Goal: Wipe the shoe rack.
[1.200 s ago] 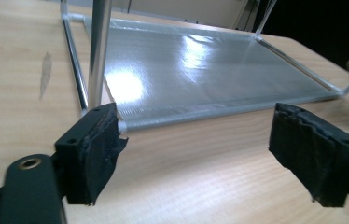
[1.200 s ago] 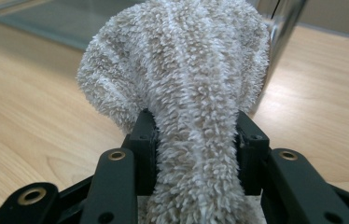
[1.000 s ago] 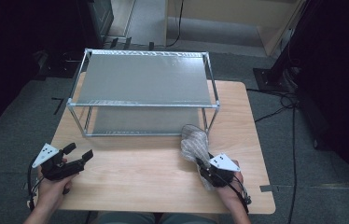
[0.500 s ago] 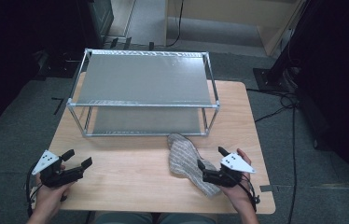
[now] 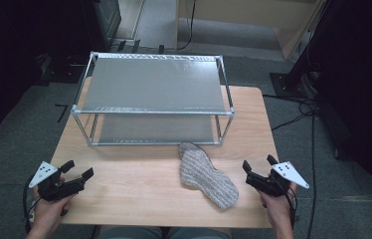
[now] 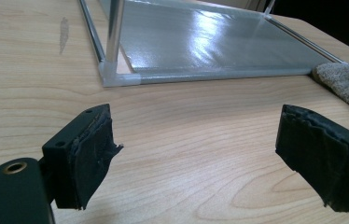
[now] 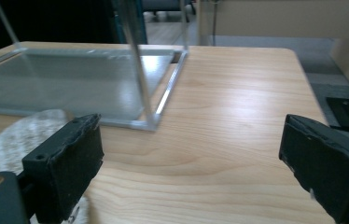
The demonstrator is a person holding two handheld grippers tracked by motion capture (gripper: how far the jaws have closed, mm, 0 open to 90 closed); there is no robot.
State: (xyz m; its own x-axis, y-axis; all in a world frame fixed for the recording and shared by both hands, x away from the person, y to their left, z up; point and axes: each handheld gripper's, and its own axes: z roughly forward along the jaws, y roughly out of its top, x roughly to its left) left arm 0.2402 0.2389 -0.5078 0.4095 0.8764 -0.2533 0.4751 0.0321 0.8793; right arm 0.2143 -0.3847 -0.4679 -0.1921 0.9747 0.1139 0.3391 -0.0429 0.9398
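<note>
Wooden table (image 5: 139, 189) with metal two-shelf rack (image 5: 154, 99); grey sock (image 5: 206, 174) lying flat before rack, near front edge. Right gripper (image 5: 256, 166) just opened, fingers wide, empty, beside sock; left gripper (image 5: 78, 169) likewise wide, empty. Risk judged: sock bunching or sliding off edge if pinched shallowly.

— What is seen on the wooden table (image 5: 139, 186)?

— A two-tier metal shelf rack (image 5: 154, 87) is set toward its far side, its grey shelves bare. The lower shelf (image 6: 210, 42) is seen resting just above the tabletop, framed by slim silver posts.

— And around the table?

— Grey carpet (image 5: 20, 149) is laid on every side. Black cables (image 5: 303, 107) are trailed across it at the right. A pale wooden cabinet (image 5: 253, 20) is placed beyond the rack, and dark equipment is seen at the far left, too dim to be made out.
</note>
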